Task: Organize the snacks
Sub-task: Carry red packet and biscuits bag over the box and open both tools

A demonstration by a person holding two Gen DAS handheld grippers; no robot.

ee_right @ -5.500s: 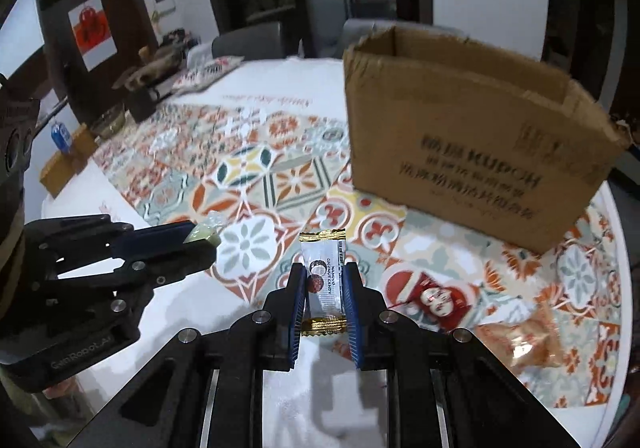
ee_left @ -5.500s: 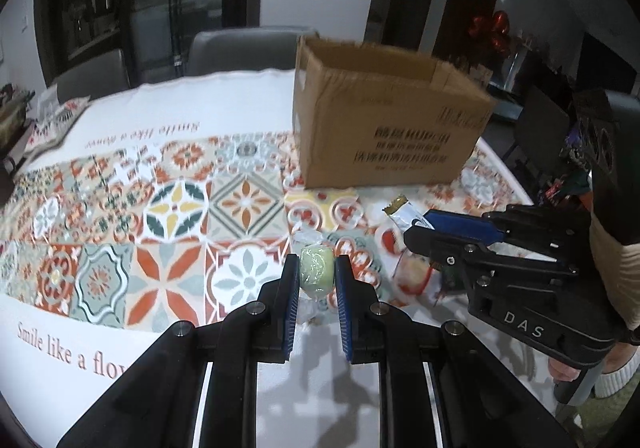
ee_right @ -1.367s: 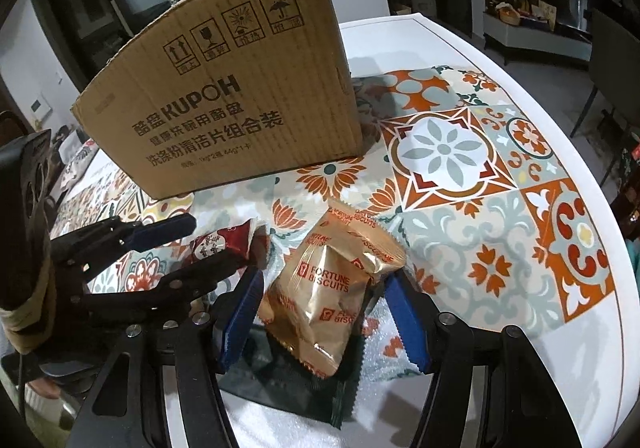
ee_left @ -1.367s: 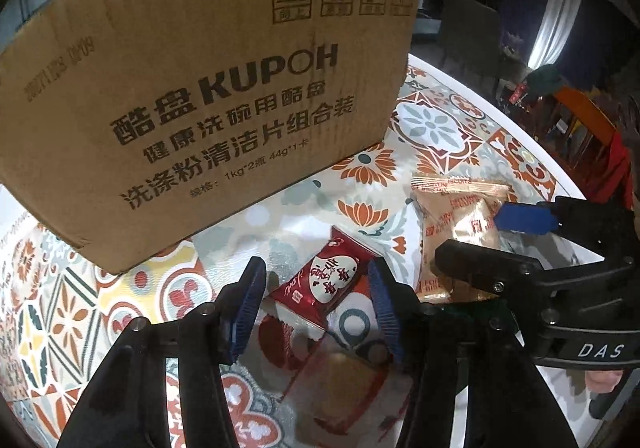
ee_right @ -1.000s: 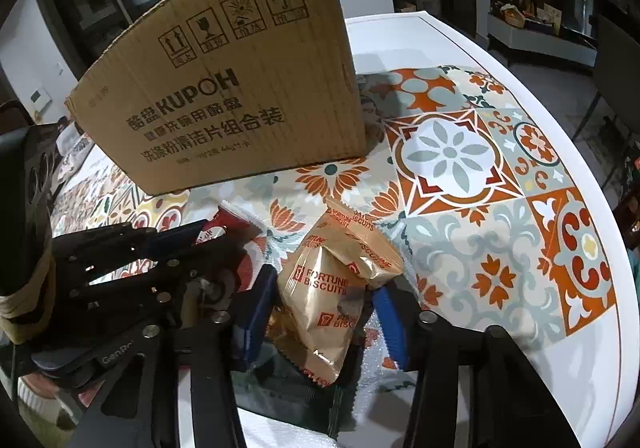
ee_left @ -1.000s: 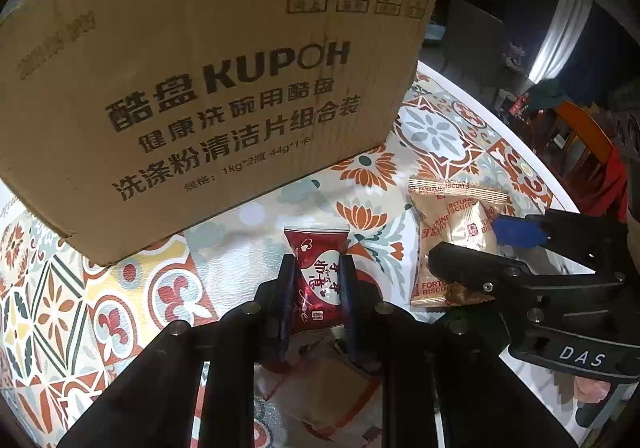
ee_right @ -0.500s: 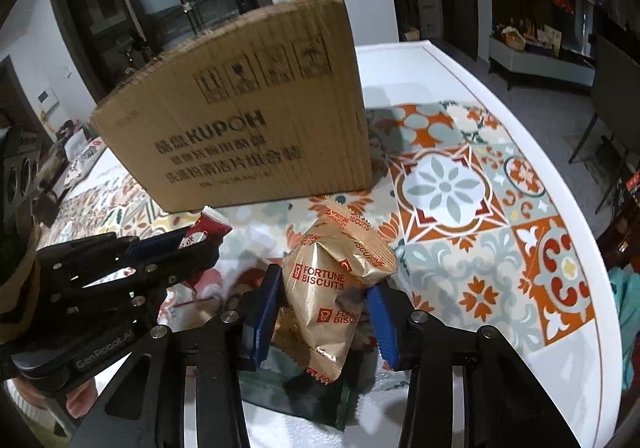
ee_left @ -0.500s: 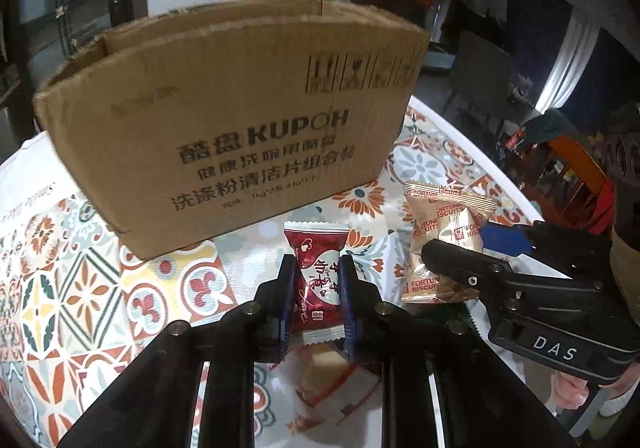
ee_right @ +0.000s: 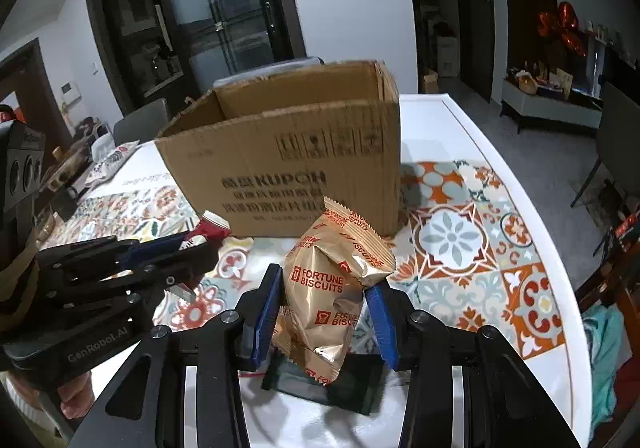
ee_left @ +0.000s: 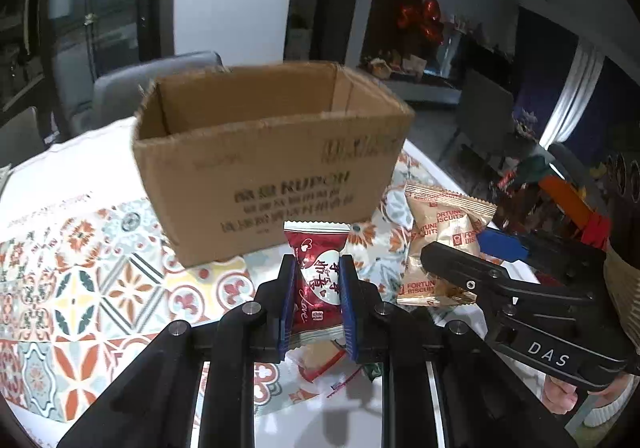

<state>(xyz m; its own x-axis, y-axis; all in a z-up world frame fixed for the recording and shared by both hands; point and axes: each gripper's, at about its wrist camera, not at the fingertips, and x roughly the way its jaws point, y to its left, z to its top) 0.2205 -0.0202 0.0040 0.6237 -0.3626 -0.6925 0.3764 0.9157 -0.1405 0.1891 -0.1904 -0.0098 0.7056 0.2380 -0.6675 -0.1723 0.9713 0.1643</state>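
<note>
Two grips: left fingers point(ee_left: 316, 290) pinch glossy red candy wrapper point(ee_left: 318, 280); right fingers point(ee_right: 320, 314) squeeze crinkled gold biscuit pouch point(ee_right: 328, 288)

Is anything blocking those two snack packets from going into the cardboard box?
Only the box's near wall, which both must clear. Its top is open, and nothing else lies between it and the red packet or the gold biscuit packet.

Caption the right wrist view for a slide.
Right gripper grips a gold biscuit pack before the open cardboard box; left gripper alongside holds a red snack.
</note>
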